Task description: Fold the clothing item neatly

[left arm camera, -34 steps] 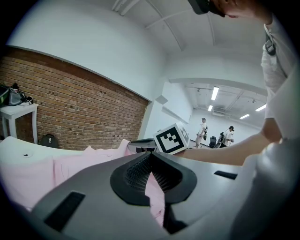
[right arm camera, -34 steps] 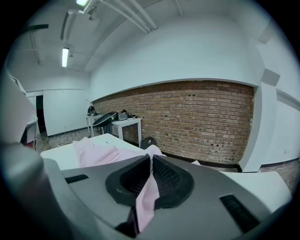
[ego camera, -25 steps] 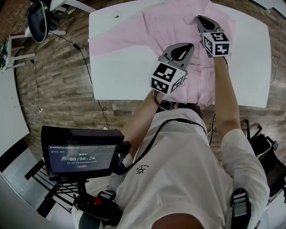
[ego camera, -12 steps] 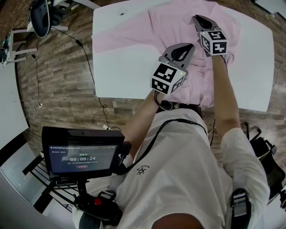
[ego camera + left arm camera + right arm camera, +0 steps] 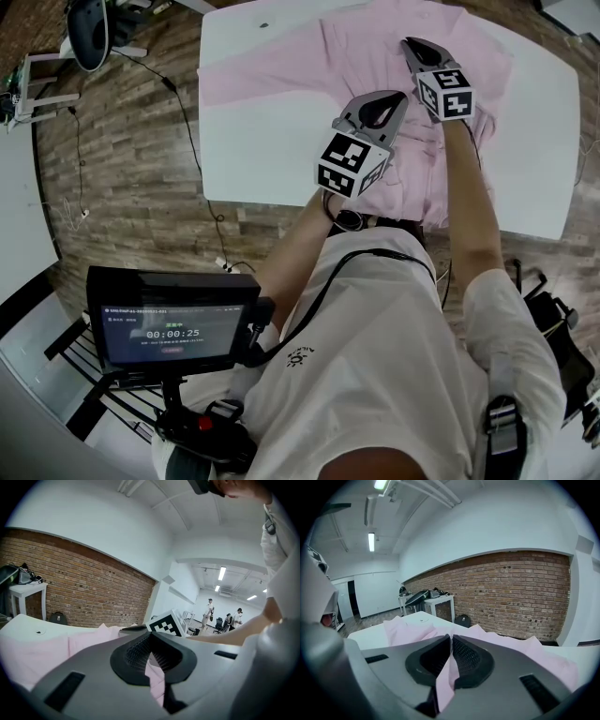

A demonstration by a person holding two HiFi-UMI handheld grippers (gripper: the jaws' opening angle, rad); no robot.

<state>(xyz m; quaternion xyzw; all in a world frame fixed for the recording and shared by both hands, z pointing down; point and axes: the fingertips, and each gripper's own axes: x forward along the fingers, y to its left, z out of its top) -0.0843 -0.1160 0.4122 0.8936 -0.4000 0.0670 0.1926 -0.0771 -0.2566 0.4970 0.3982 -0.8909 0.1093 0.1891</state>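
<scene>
While left gripper and right gripper pinch pink shirt in ribbed jaws, rumpled folds, white table.

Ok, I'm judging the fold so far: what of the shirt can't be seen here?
Head view: the shirt runs off the top edge.
Head view: left claw and right claw cover its middle.
Gripper views: each claw's body hides the cloth below.
</scene>
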